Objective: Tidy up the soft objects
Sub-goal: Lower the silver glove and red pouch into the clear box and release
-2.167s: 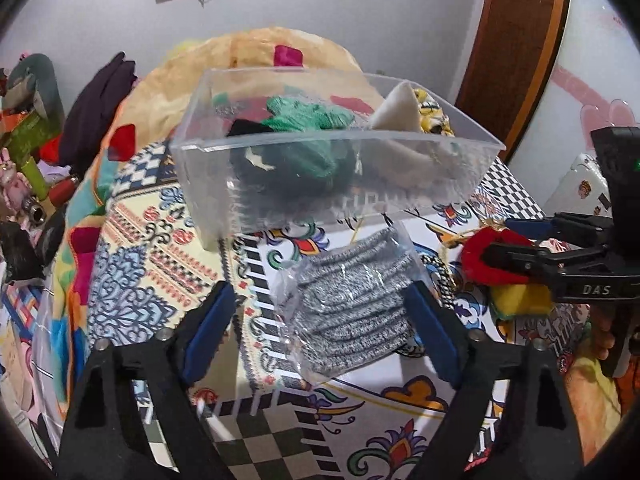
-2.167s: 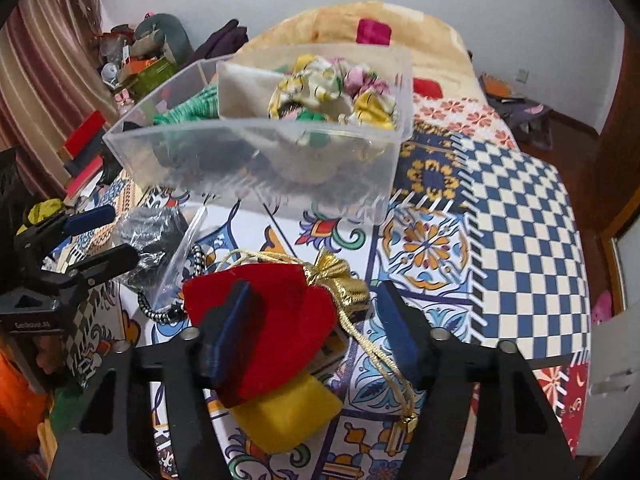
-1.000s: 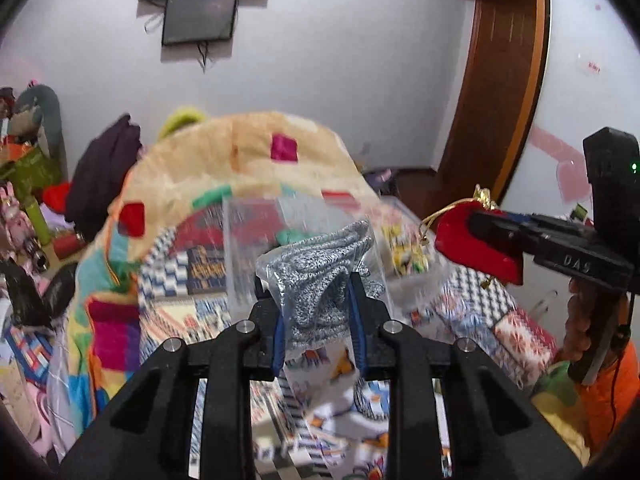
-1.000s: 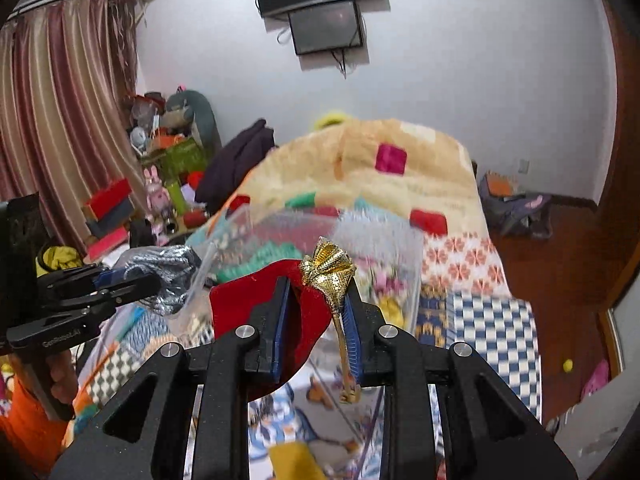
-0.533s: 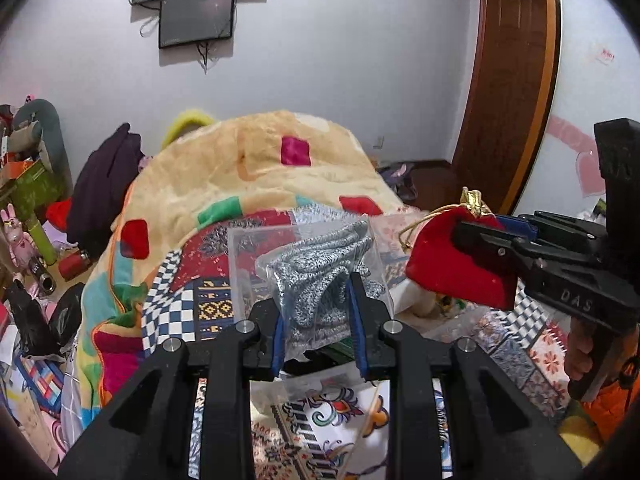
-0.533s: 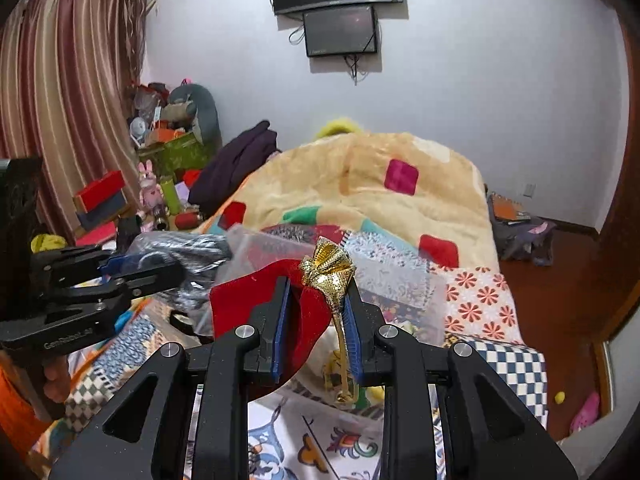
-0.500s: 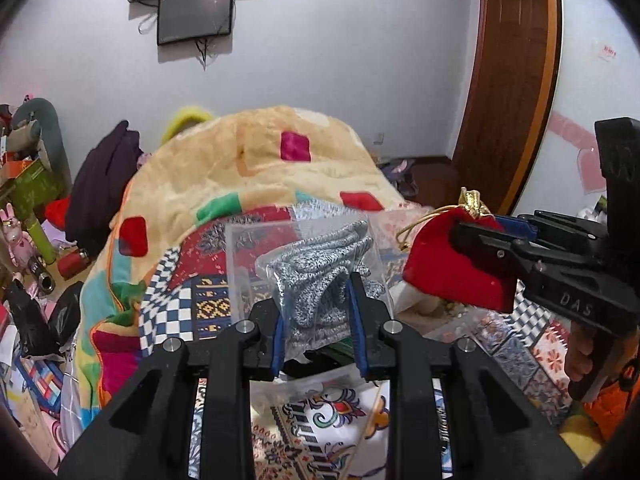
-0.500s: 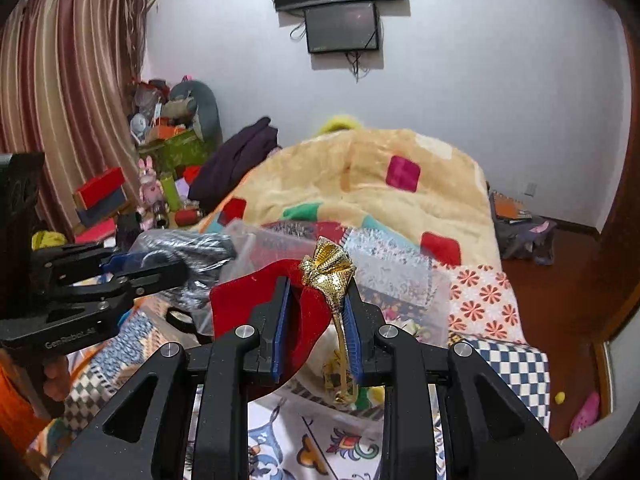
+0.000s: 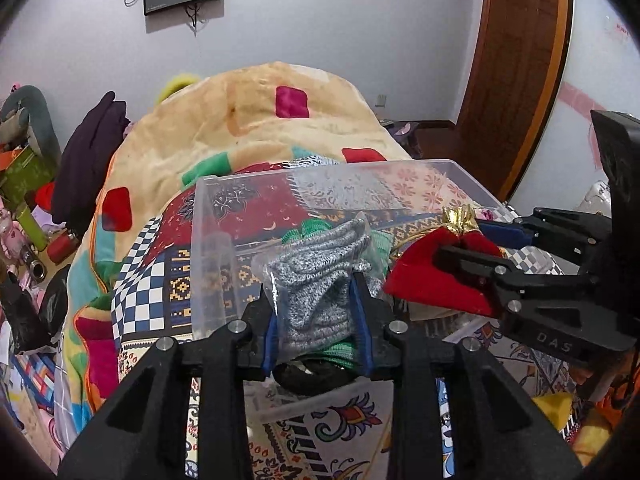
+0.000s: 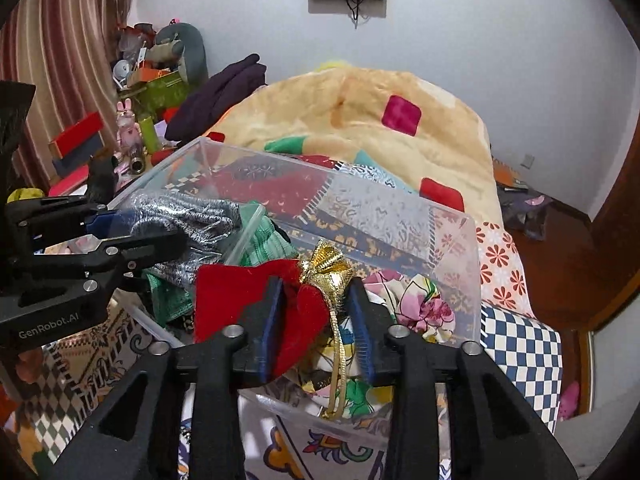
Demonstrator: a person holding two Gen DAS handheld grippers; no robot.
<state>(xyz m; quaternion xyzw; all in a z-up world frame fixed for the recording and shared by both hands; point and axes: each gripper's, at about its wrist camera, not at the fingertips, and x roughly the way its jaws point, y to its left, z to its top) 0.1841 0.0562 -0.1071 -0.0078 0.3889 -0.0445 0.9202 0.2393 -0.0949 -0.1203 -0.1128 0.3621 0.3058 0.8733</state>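
Now my left gripper (image 9: 318, 312) fingers clench bagged grey knit (image 9: 320, 276) over clear bin (image 9: 208, 216); right gripper (image 10: 316, 320), at 3 o'clock, clamps red pouch (image 10: 240, 284).

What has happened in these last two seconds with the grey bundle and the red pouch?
Both were picked off the bed: the left gripper closed on the grey knit bundle in clear plastic, the right gripper on the red velvet pouch with gold cord, and carried them over the clear plastic bin. The bin stayed put.
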